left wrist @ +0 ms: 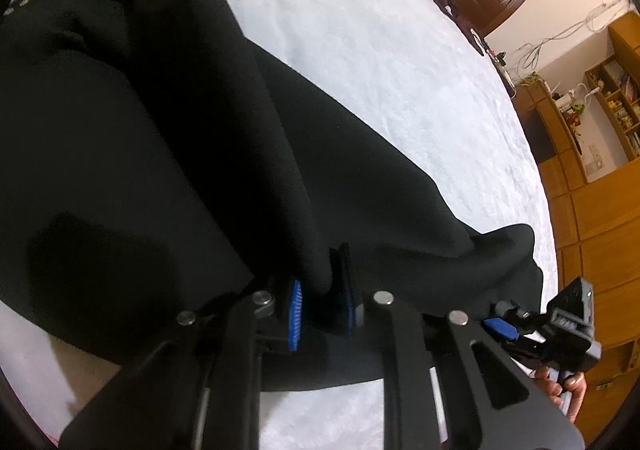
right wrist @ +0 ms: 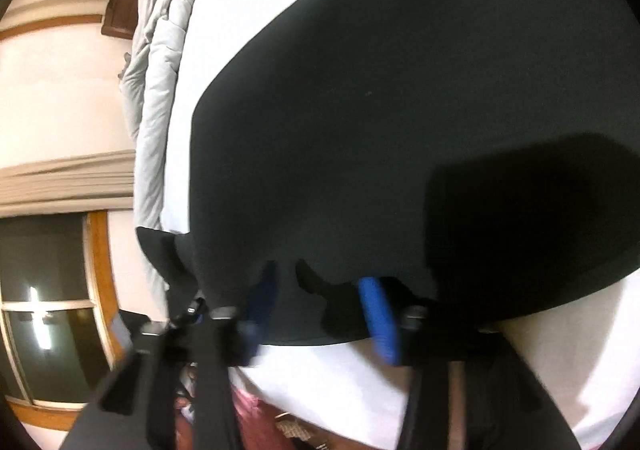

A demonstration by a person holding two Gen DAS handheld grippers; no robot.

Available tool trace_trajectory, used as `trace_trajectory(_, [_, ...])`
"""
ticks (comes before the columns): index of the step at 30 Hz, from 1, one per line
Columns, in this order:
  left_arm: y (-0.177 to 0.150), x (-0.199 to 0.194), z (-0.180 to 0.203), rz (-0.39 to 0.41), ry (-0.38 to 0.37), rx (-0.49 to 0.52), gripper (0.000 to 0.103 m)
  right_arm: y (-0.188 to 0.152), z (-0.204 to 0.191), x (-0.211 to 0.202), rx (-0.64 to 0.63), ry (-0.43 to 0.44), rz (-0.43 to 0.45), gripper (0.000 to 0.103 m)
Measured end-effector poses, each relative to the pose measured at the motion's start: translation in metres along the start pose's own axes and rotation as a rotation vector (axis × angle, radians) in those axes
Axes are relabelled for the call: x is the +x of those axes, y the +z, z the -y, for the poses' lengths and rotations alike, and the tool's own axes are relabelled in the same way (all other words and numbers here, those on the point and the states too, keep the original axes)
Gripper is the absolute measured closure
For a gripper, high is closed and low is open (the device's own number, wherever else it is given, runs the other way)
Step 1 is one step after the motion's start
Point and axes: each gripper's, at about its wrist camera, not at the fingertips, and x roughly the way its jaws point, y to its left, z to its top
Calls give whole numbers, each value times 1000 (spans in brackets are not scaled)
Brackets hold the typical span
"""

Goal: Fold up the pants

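Black soft-fabric pants: limp, light; left hand-held gripper pinches hem fold; right hand-held gripper narrow, astride edge.

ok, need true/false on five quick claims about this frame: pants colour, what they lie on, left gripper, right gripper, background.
1. The pants are black. True.
2. They lie on a wooden floor. False: they lie on a white bedsheet.
3. The left gripper has a fold of the pants between its blue pads. True.
4. The right gripper is far from the pants, over bare sheet. False: its jaws straddle the pants' near edge.
5. A grey duvet is bunched at the far side of the bed. True.
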Motion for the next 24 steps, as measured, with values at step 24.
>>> trace_trajectory(24, [16,28,13,-82,-22,-27,82,-15,1,10,166,71,64,74])
